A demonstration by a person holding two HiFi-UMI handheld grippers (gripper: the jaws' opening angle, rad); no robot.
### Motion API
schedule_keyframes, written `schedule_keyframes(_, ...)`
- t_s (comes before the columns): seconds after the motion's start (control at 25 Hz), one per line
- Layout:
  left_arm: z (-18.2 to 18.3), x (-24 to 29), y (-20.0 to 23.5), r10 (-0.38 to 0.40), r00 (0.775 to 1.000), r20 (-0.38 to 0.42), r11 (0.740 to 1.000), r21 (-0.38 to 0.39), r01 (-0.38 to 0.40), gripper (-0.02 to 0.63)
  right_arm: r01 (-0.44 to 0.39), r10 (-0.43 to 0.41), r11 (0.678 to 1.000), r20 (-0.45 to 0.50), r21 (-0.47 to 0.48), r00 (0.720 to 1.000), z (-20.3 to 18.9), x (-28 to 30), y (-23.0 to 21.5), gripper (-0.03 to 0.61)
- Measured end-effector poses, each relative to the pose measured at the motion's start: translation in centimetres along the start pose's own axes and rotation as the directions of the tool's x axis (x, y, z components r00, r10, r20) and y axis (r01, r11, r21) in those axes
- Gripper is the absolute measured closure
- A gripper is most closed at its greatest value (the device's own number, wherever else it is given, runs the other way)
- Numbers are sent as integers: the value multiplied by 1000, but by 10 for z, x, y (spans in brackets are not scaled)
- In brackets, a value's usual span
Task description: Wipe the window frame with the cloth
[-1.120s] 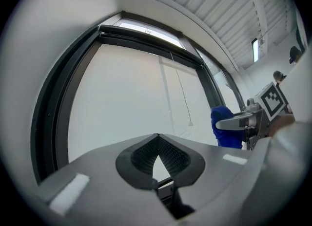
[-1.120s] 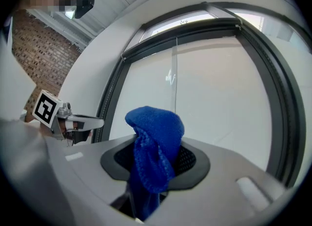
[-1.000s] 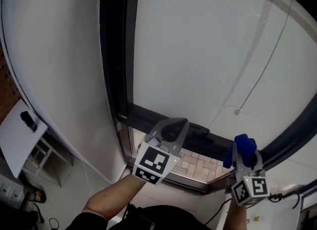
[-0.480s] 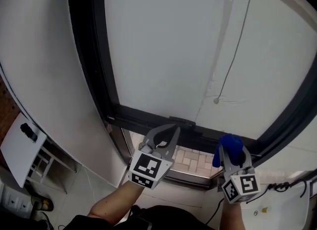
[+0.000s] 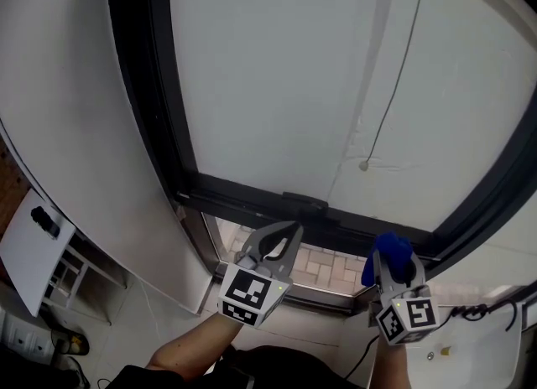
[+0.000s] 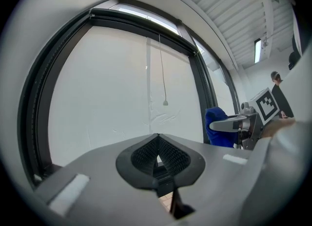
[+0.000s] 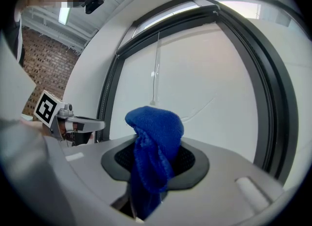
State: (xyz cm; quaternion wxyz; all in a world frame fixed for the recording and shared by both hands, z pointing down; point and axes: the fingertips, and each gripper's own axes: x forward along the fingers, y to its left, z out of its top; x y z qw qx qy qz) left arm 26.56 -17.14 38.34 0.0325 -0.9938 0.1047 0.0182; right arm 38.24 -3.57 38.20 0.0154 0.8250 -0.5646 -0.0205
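Note:
A dark window frame [image 5: 151, 102] borders a large pane covered by a white blind; its bottom rail [image 5: 252, 204] runs across the middle of the head view. My right gripper [image 5: 391, 255] is shut on a bunched blue cloth [image 5: 388, 255], held just below the bottom rail at the right. In the right gripper view the blue cloth [image 7: 155, 144] sticks up out of the closed jaws. My left gripper [image 5: 284, 241] is shut and holds nothing, its tips close under the bottom rail. In the left gripper view its pads [image 6: 171, 158] meet, with the frame's left side [image 6: 36, 118] beyond.
A blind cord with a small weight [image 5: 364, 163] hangs in front of the pane. A white wall [image 5: 67, 127] stands left of the frame. Below left are a white shelf [image 5: 38, 249] and a tiled floor. Brick paving [image 5: 323, 266] shows under the rail.
Over the last second the view swung so the frame sits further left and higher. Both grippers stayed under the bottom rail, the right one still shut on the cloth.

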Motion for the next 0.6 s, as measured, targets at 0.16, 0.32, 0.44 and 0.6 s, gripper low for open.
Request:
schedule_keyframes(0.16, -3, -2, -4, -2, 1000, 0, 1000, 2, 2, 621, -10, 10, 1000, -20, 6, 1000, -8, -1, 4, 434)
schedule_keyframes(0.32, -3, -3, -7, -1, 1000, 4, 1000, 6, 1, 621, -15, 15, 1000, -24, -4, 1000, -10, -3, 8, 436)
schedule_keyframes(0.44, -5, -6, -7, -4, 1000, -3, 1000, -2, 4, 621, -5, 5, 1000, -24, -7, 1000, -10, -4, 6, 436)
schedule_keyframes(0.6, -10, -10, -5, 3, 1000, -15, 1000, -10, -3, 621, 11, -12, 1000, -29, -23, 1000, -10, -4, 3, 436)
